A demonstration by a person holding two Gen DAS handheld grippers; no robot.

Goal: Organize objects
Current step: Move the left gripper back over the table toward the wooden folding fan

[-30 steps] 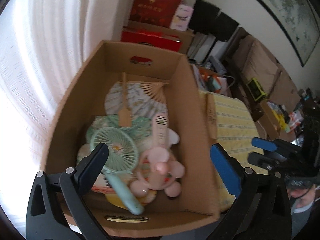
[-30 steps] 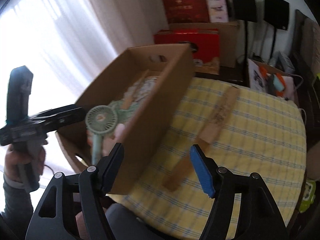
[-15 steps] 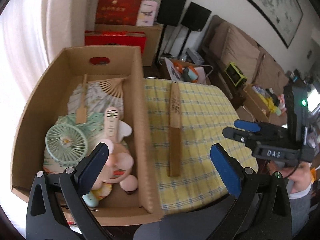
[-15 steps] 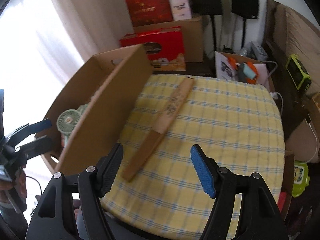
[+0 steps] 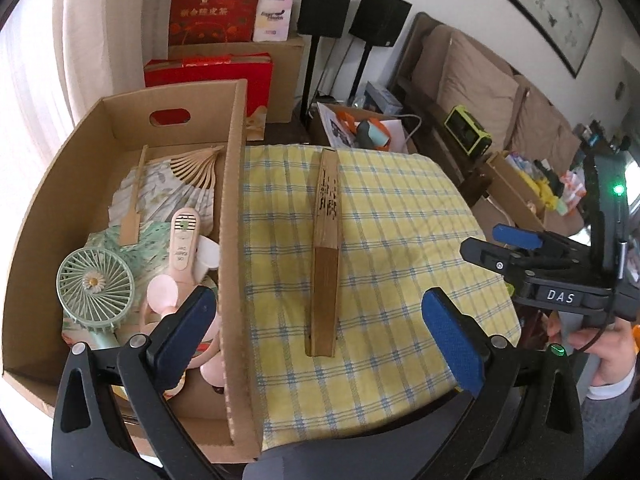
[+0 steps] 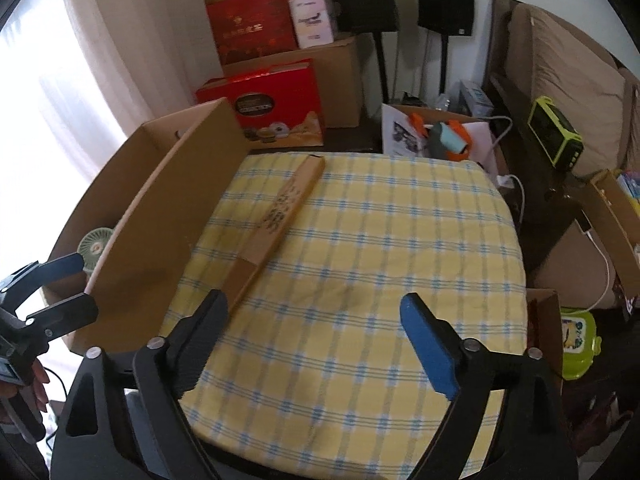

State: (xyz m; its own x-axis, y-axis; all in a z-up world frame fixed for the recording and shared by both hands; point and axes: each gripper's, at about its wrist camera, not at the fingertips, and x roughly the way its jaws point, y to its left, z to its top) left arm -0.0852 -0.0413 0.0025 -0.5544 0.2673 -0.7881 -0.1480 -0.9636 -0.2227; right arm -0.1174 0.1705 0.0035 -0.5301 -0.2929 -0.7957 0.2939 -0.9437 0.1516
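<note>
Right now both tongs are empty. Left tongs (image 5: 318,314) gape wide above the near end of the folded fan (image 5: 325,256), pads clear of it. Right tongs (image 6: 314,320) are opening, nothing between the pads; their left pad sits just over the fan's (image 6: 276,220) near end in that view, contact can't be told.

Versus a second ago: left tongs have swung off the box (image 5: 234,208) and now look at the surface (image 5: 400,240); before, they looked straight into the box. Right tongs' view has also shifted from the box side to the cloth middle, jaws wider than before. Fan unmoved on the yellow checked cloth, just beside the box wall, lengthwise away from the person.

Box holds a green hand fan (image 5: 95,283), pink hand fan (image 5: 182,244), open paper fan (image 5: 176,184). Box wall stands between the folded fan and those. Red cartons (image 6: 276,108), speakers (image 6: 444,4), sofa (image 5: 472,76) behind. A hand (image 5: 612,352) grips the right tongs' handle.
</note>
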